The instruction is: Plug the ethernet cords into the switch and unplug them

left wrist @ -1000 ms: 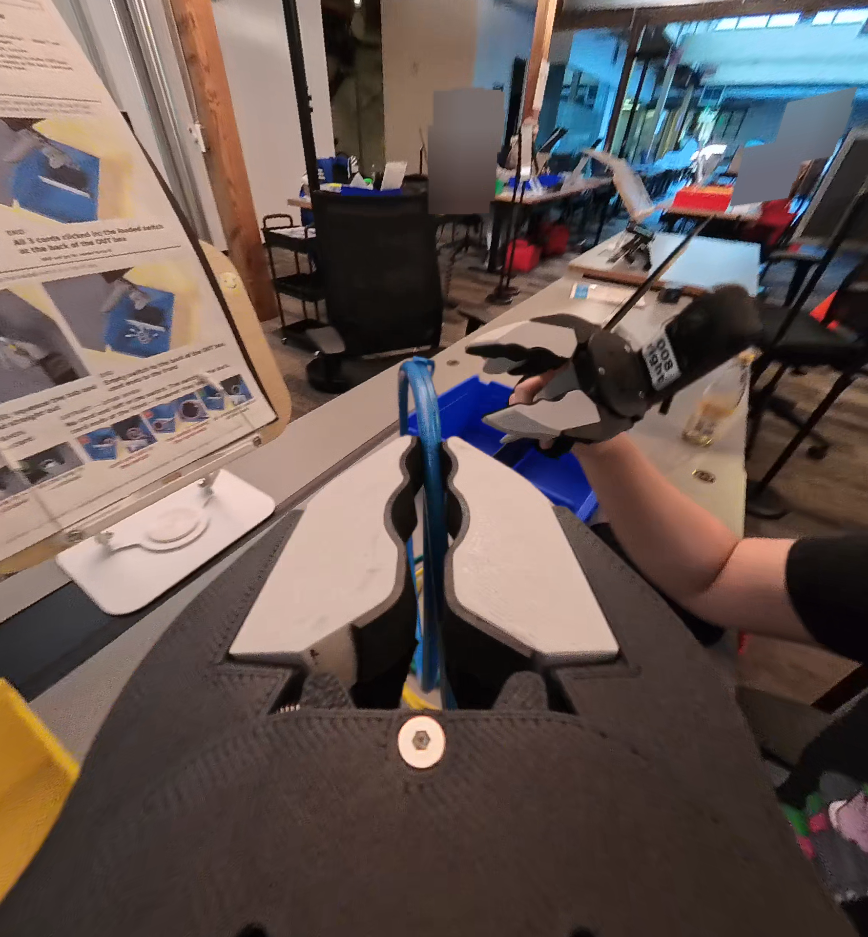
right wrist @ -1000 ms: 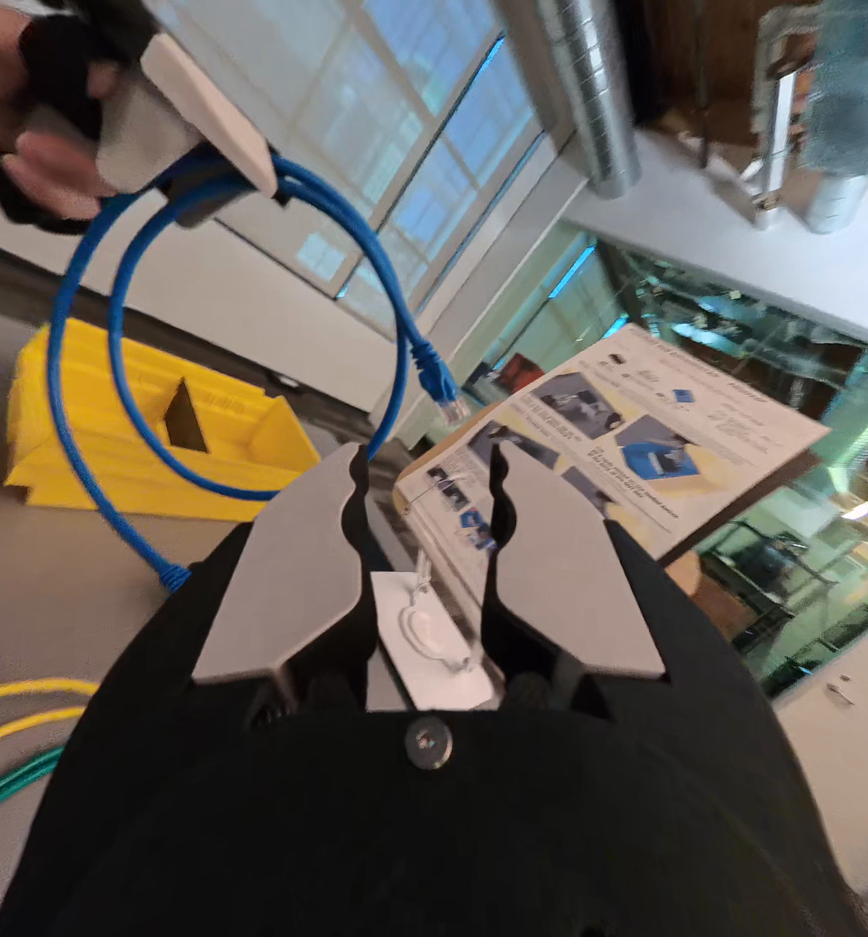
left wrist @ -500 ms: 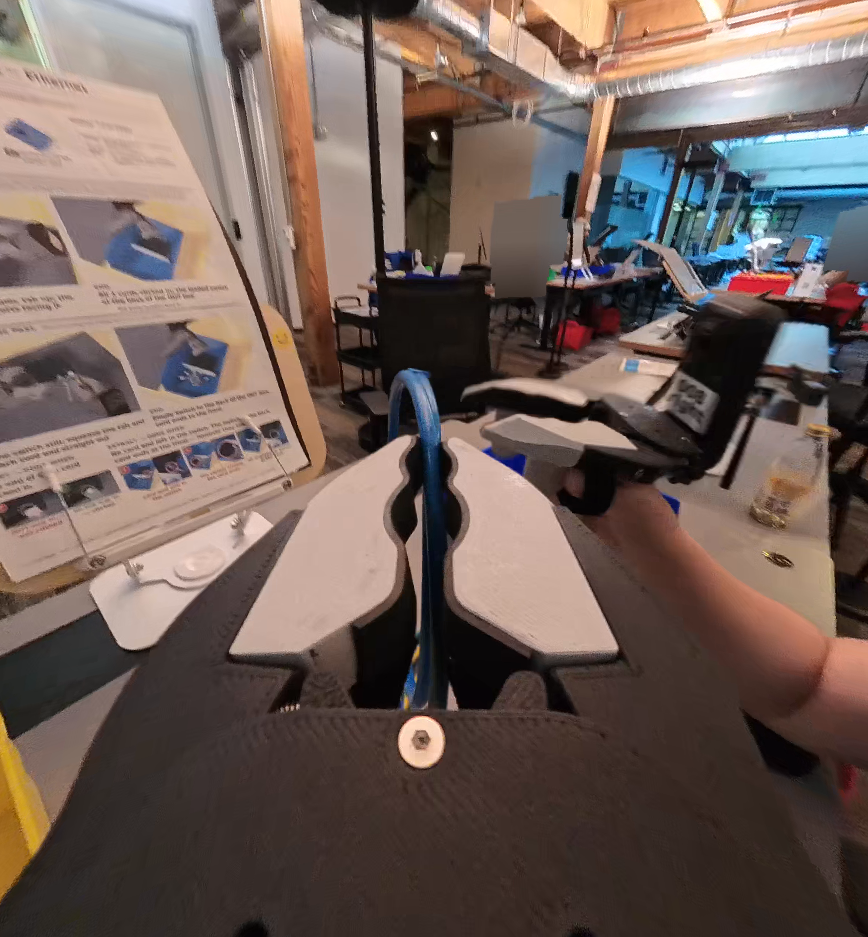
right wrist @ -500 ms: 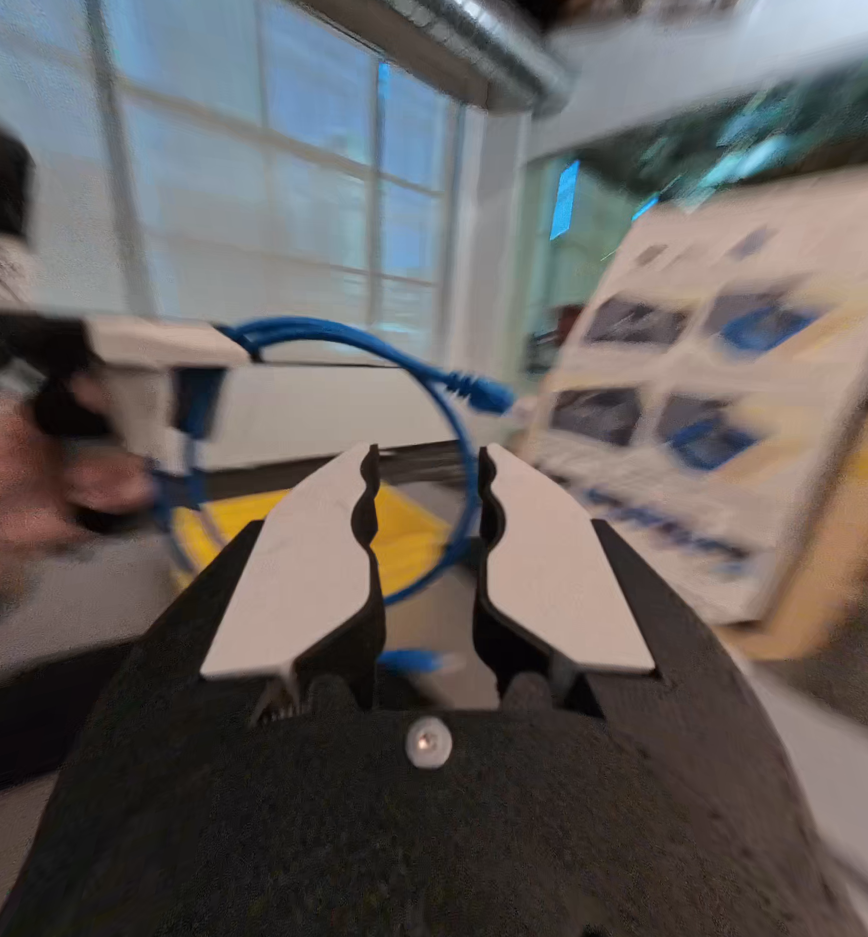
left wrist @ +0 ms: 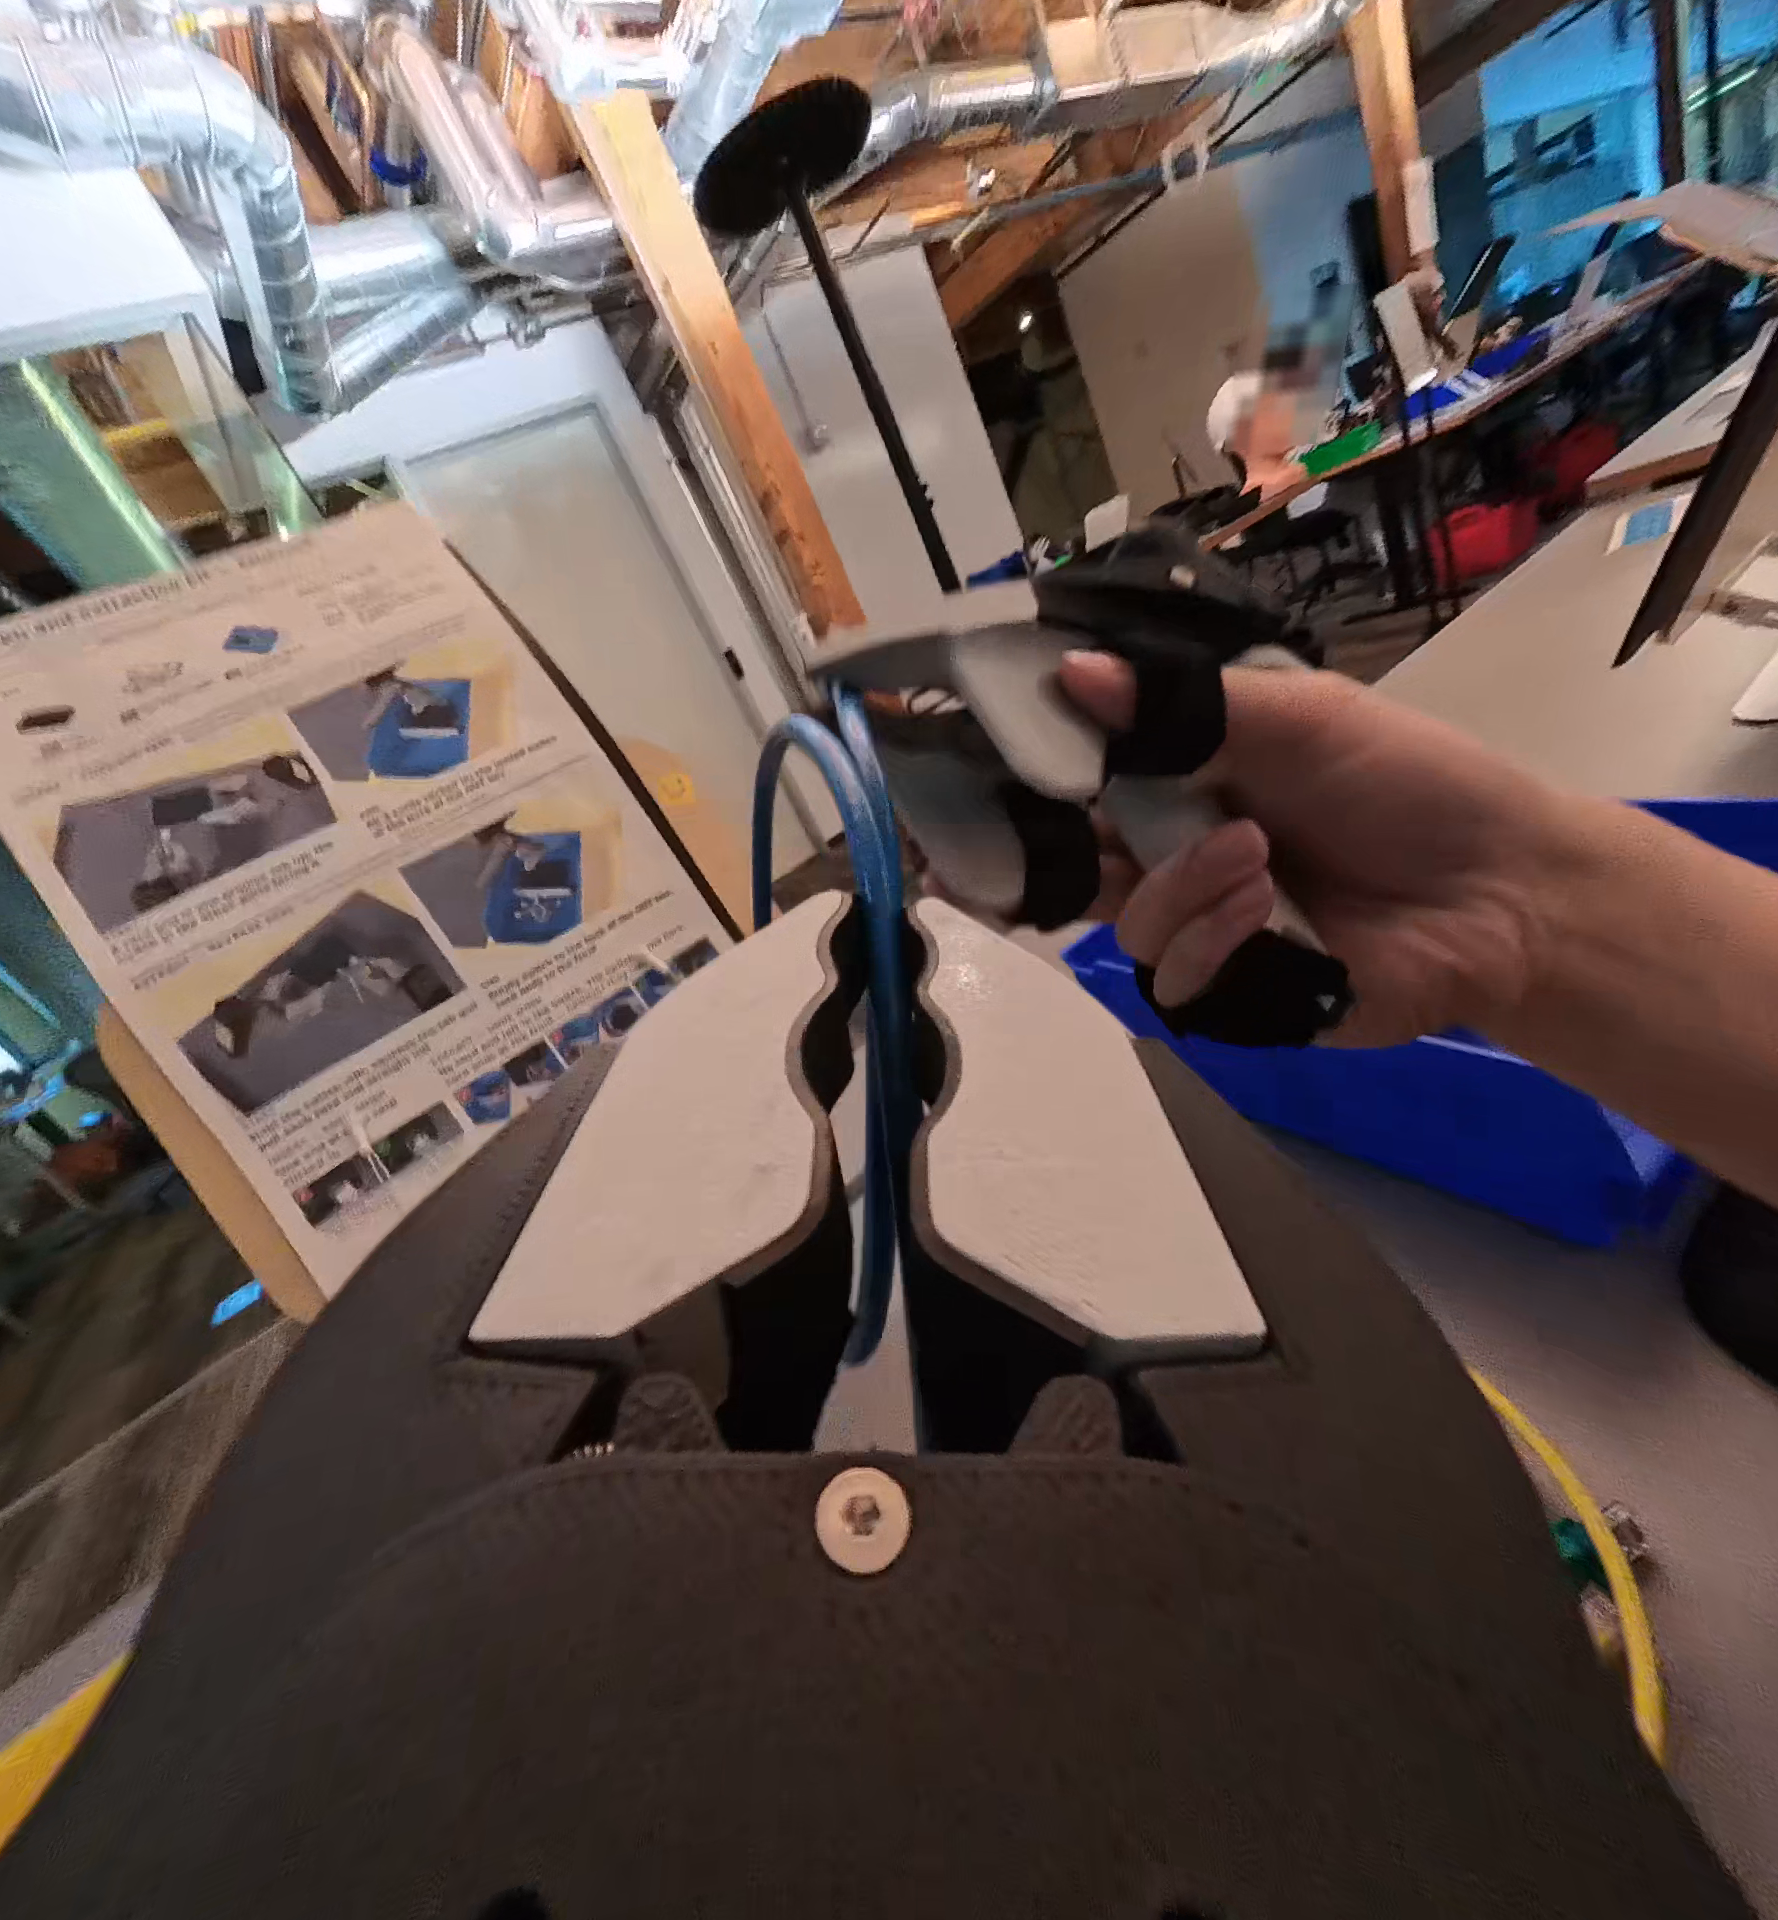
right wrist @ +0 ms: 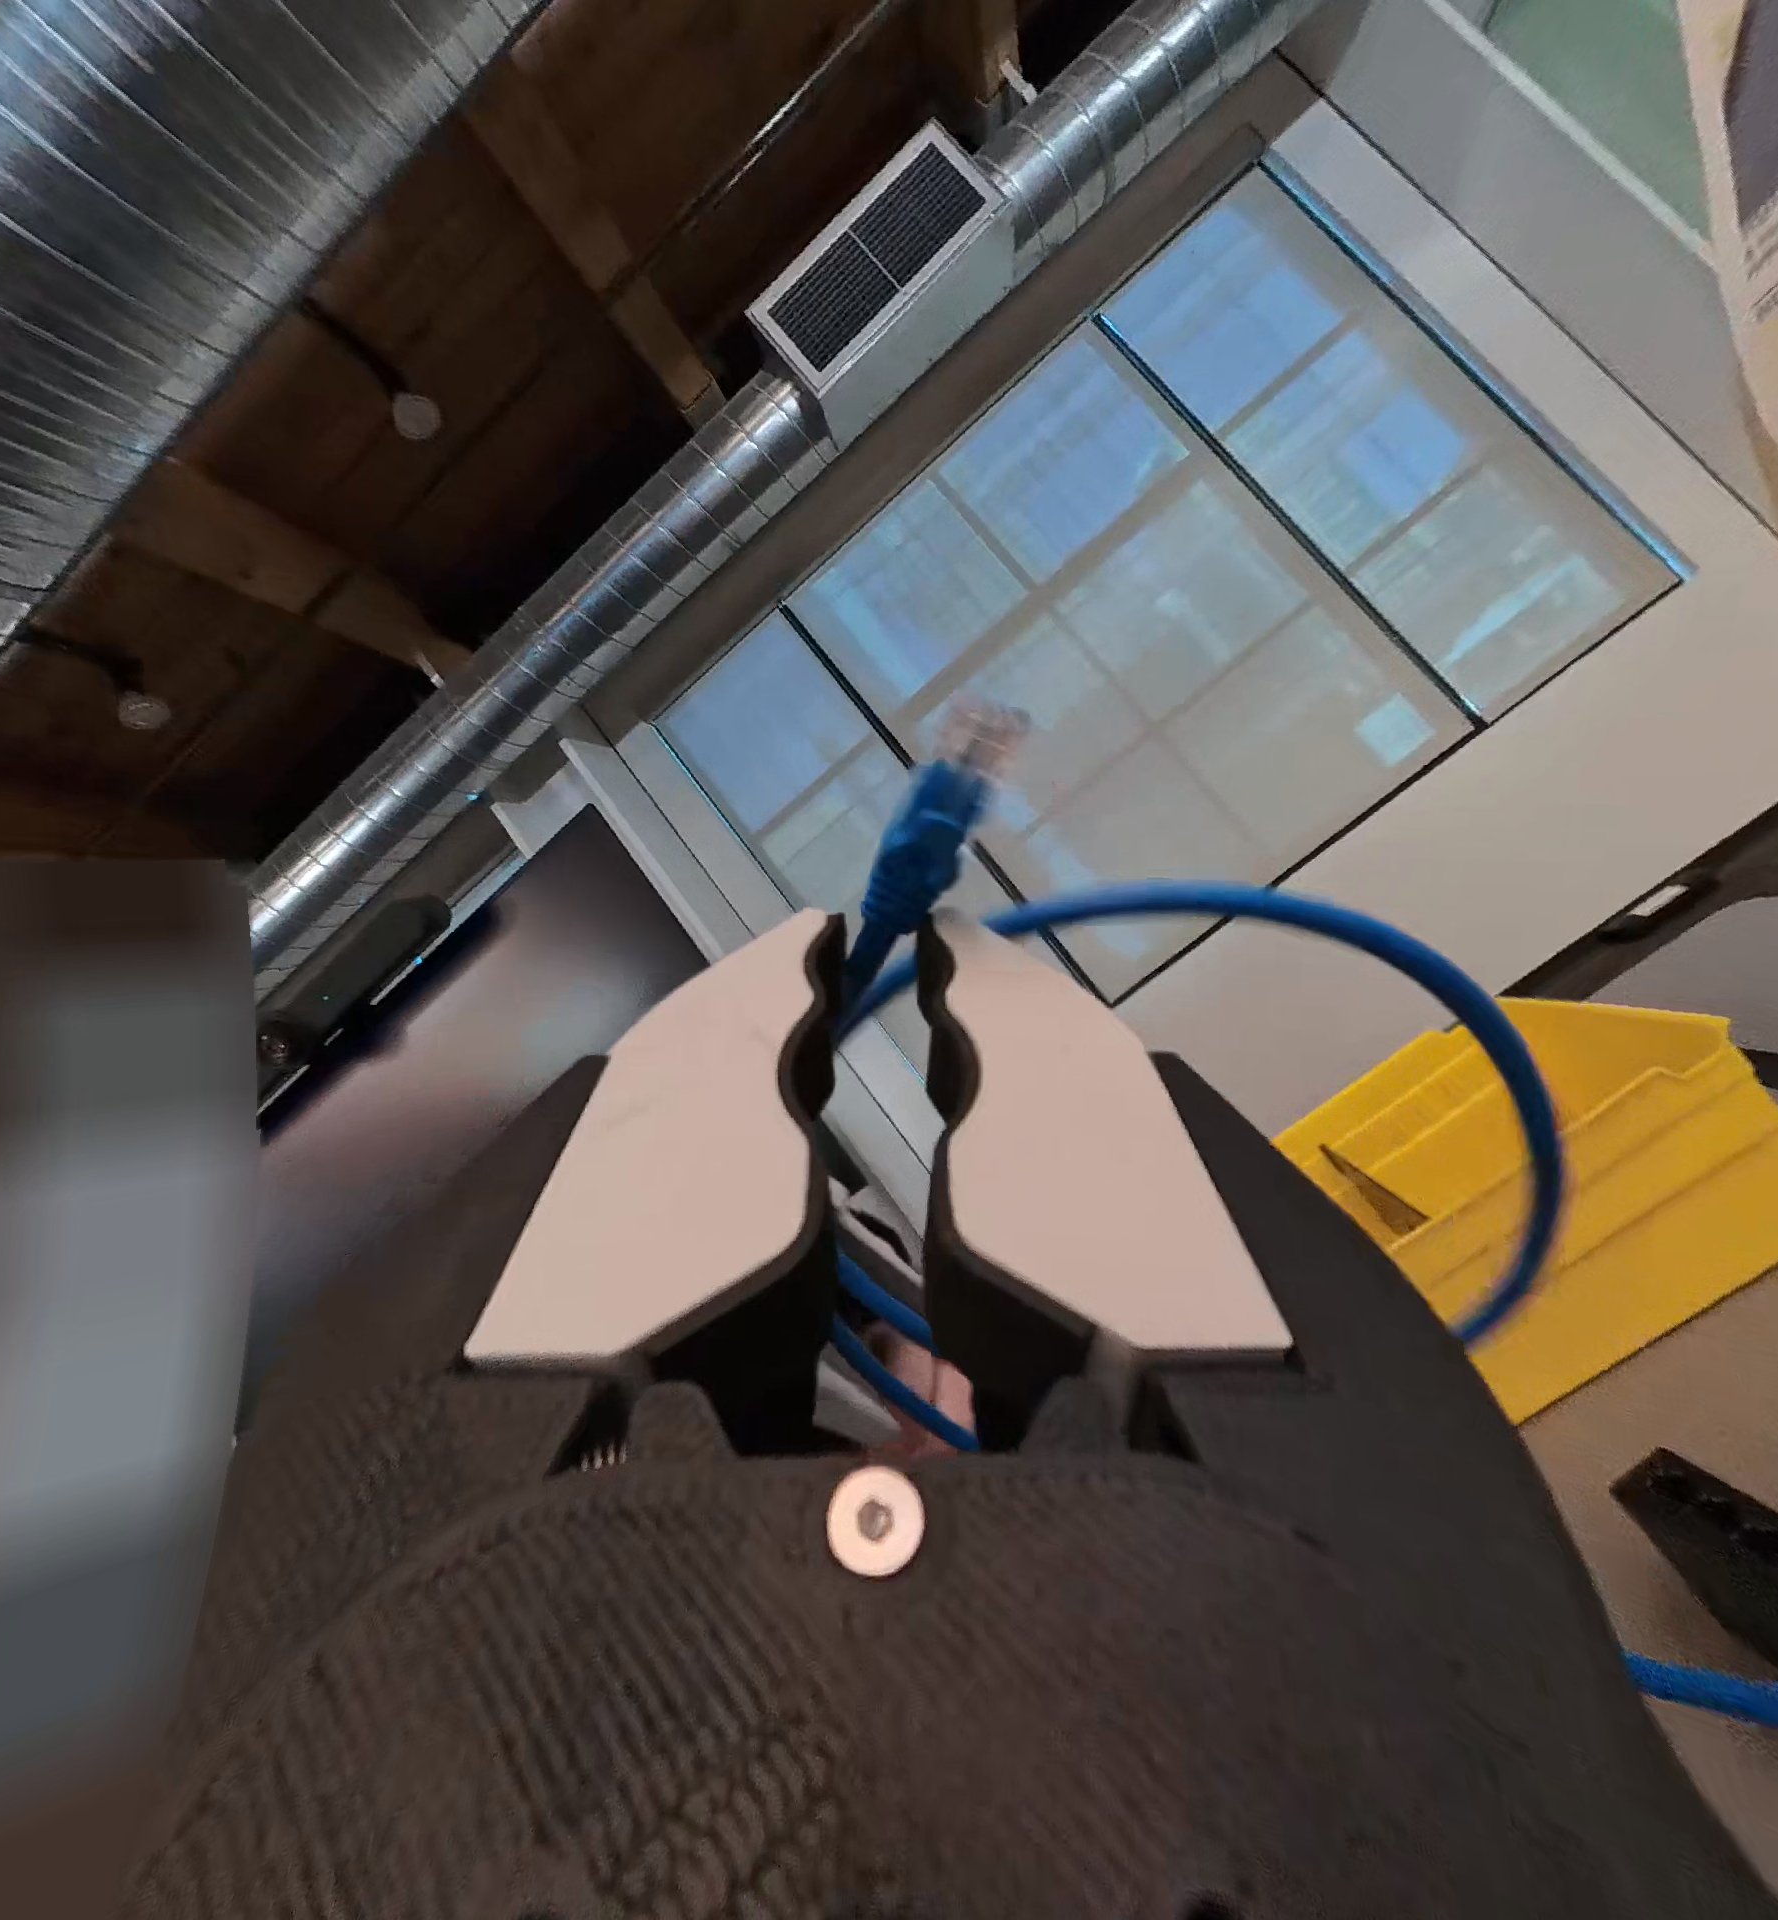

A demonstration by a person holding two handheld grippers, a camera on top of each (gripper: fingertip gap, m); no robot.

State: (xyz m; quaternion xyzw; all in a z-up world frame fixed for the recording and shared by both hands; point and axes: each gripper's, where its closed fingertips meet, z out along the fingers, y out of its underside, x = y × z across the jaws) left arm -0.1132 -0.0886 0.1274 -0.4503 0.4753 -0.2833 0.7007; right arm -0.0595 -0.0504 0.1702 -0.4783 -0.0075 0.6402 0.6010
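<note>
The switch is not visible in either view. A black slab with a row of recesses [right wrist: 1737, 1558] at the lower right of the right wrist view is cut off by the frame edge; what it is cannot be told.

In the left wrist view, the left gripper [left wrist: 880, 940] has its grey fingers narrowed onto the thin blue ethernet cord [left wrist: 880, 1039], which runs up the gap between them and loops to the right gripper [left wrist: 843, 665] at frame centre, held by a hand [left wrist: 1363, 873]. Whether that far gripper is clamped cannot be read here.

The right wrist view settles it: the right gripper [right wrist: 877, 930] is pinched on the same cord just behind the blue boot, with the clear plug [right wrist: 984, 727] projecting past the fingertips, motion-blurred against a window. The cord arcs right, in front of a yellow plastic bin [right wrist: 1695, 1195].

Only the left view shows the blue plastic bin [left wrist: 1436, 1122], the propped instruction sheet [left wrist: 345, 852] and the yellow cord [left wrist: 1623, 1600] with a green cord end [left wrist: 1571, 1564] on the grey table [left wrist: 1591, 1351]. Bare tabletop lies between the bins.
</note>
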